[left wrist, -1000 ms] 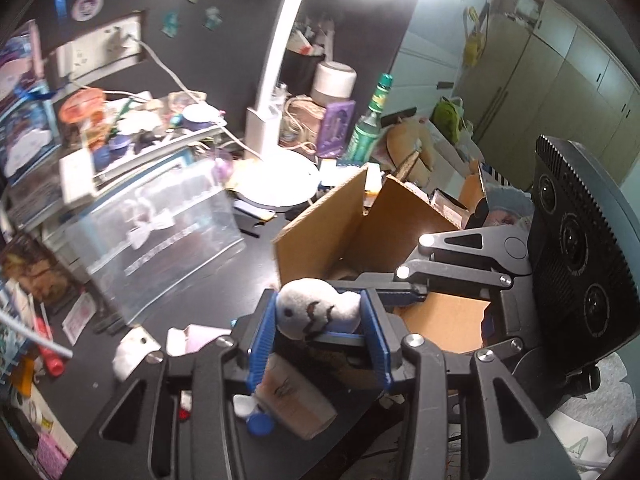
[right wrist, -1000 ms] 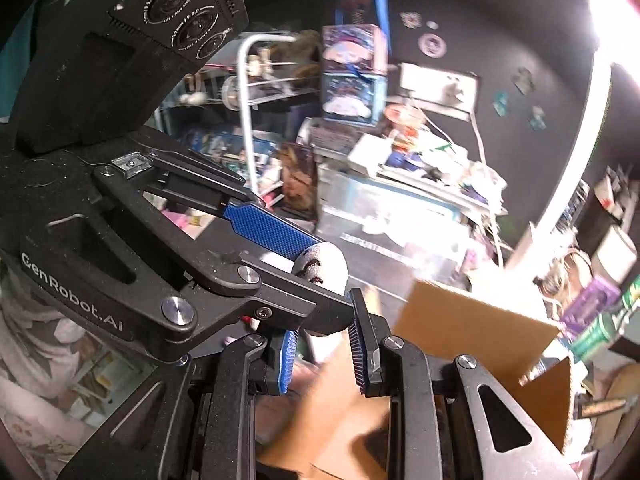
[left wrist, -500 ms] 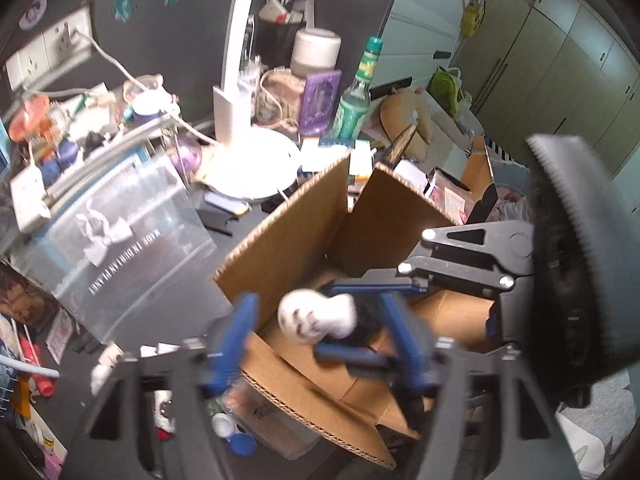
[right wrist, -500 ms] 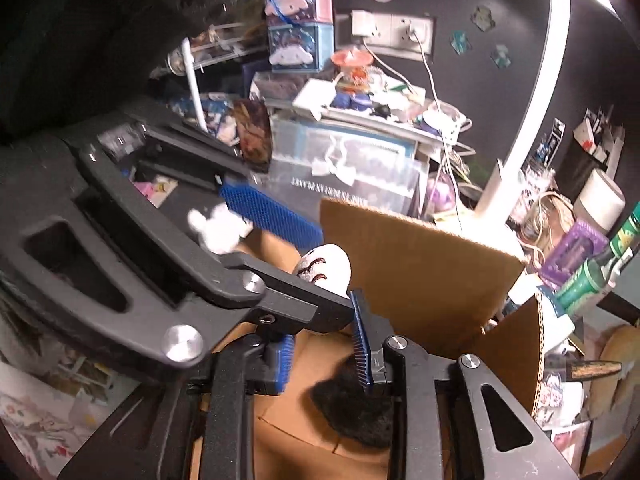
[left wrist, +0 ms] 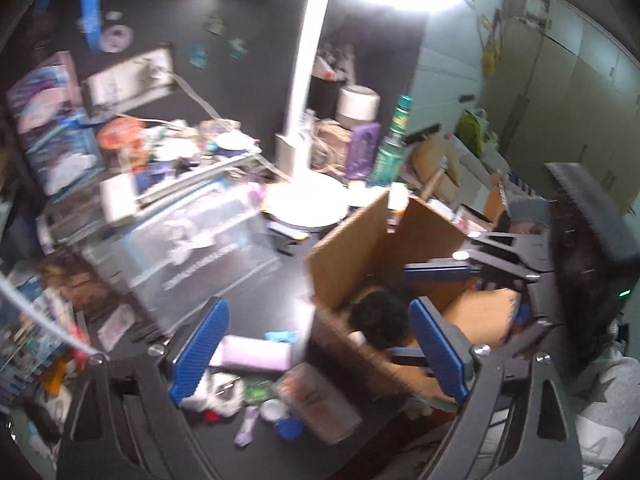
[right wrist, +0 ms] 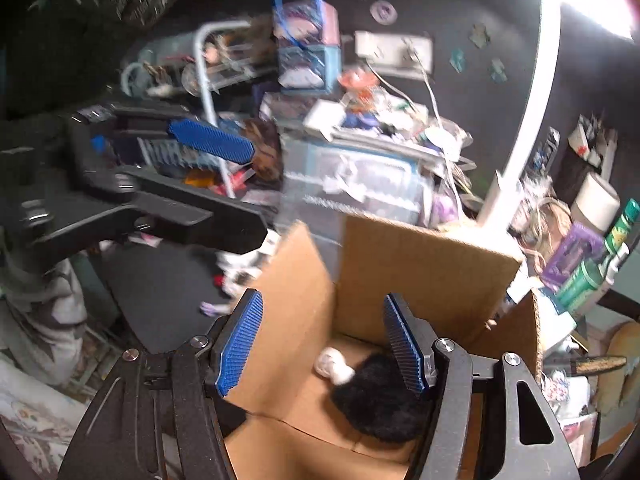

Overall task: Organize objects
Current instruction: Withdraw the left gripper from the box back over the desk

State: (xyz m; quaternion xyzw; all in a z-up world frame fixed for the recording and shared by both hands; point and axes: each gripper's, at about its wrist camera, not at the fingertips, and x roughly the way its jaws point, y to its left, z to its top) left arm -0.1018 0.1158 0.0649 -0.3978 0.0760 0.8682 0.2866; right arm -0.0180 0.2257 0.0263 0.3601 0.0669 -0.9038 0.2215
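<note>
Both grippers have released the plush toy since the earlier frames, where its white head sat pinched between the left pads. Now the toy [right wrist: 376,396] lies on the floor of the cardboard box [right wrist: 424,264], dark body toward the right wall, white end toward the centre.

The left gripper [left wrist: 316,354] stands wide and is opening; nothing is between its jaws, which straddle the box's near-left corner and the desk [left wrist: 272,292] beside it. The right gripper [right wrist: 324,344] is about half open and opening, poised above the box with the toy below its jaws, unpressed.

The toy looks light, soft and compressible, not fragile; fur may slip under the ribbed pads. A grip across the dark body should hold better than one on the small white end.

Loose clutter, including a pink packet [left wrist: 252,354], lies at the desk's near edge.
</note>
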